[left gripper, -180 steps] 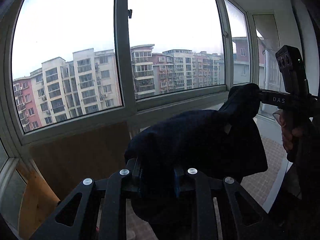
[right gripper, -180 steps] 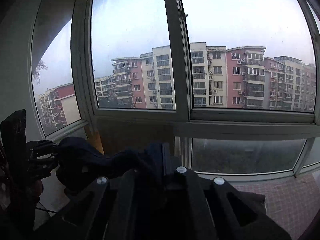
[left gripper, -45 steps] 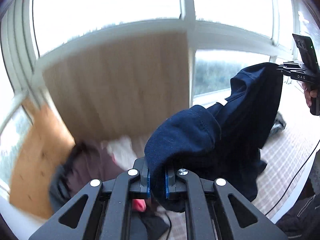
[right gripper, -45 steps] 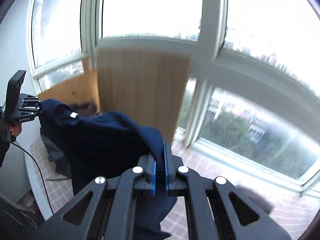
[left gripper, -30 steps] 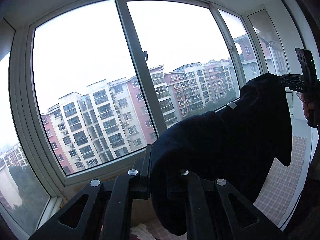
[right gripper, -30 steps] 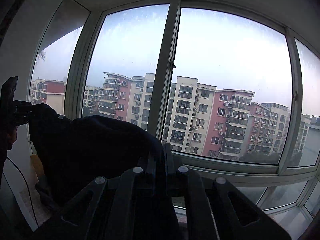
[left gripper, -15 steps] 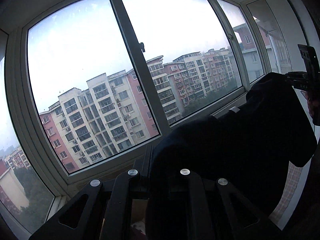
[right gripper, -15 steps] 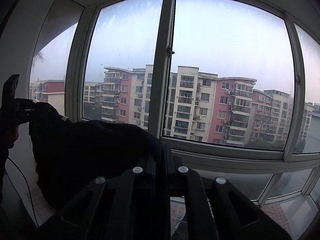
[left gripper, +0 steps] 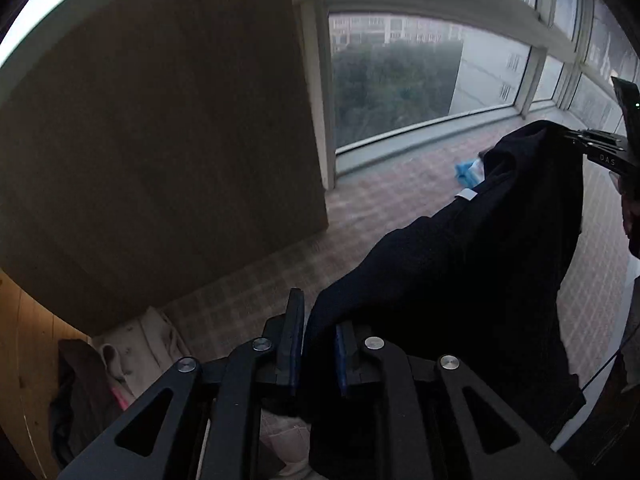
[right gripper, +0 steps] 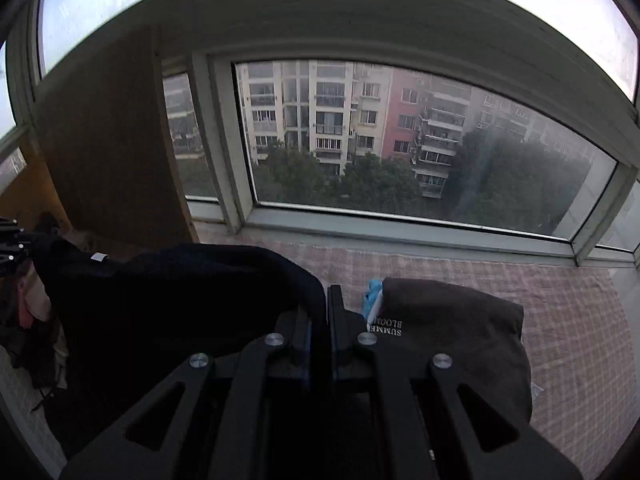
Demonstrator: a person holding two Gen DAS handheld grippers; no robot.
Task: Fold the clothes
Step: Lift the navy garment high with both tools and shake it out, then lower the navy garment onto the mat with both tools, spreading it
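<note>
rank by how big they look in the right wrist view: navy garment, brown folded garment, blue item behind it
1. navy garment, though nearness inflates it
2. brown folded garment
3. blue item, mostly hidden

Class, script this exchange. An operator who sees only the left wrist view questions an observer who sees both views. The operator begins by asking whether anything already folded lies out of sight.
Operator: Is anything already folded out of my sight?
Observer: Yes. A folded dark brown garment with white lettering lies on the pink checked cloth, just right of the right gripper.
Operator: What is that small blue item near the window?
Observer: I cannot name it, but it sits tucked against the brown garment's left edge.
</note>
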